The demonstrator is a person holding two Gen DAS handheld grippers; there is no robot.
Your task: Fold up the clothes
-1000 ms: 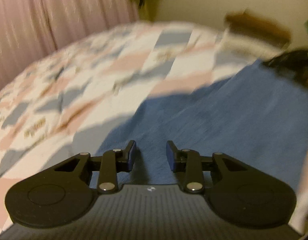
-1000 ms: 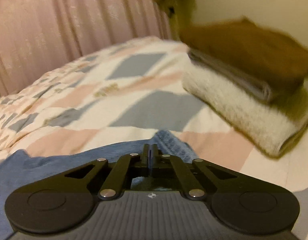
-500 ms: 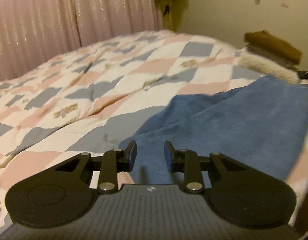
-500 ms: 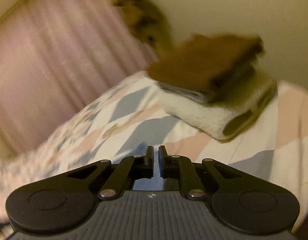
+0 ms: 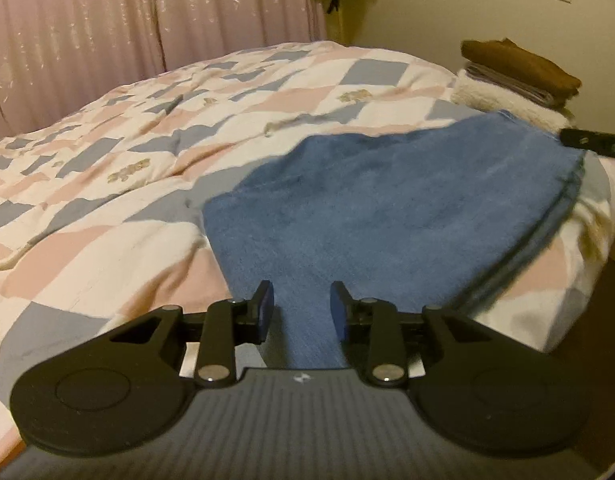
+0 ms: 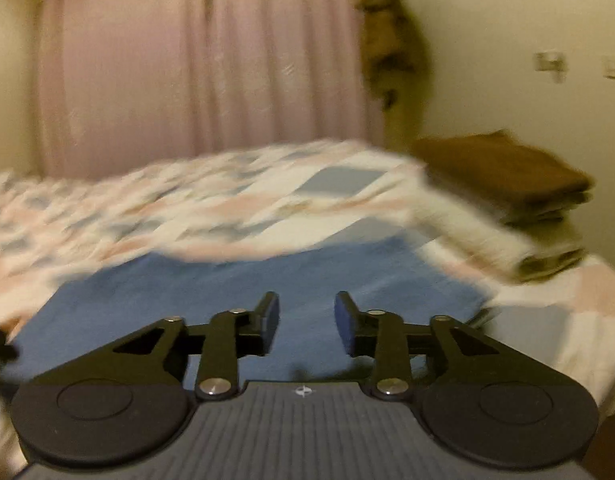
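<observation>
Right tongs (image 6: 303, 320) released; blue towel (image 6: 267, 280) flat beneath.

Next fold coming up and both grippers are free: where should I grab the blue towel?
Take the blue towel at its near edge, coming in low from the bed's front. It lies flat, its near end already reaching between the left gripper's open fingers. The right gripper is open above the same edge.

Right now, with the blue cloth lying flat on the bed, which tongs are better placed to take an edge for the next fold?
Left, probably. The left tongs are open with the blue cloth running between their tips. The right tongs are open too, but over the cloth's middle in a blurred view.
</observation>
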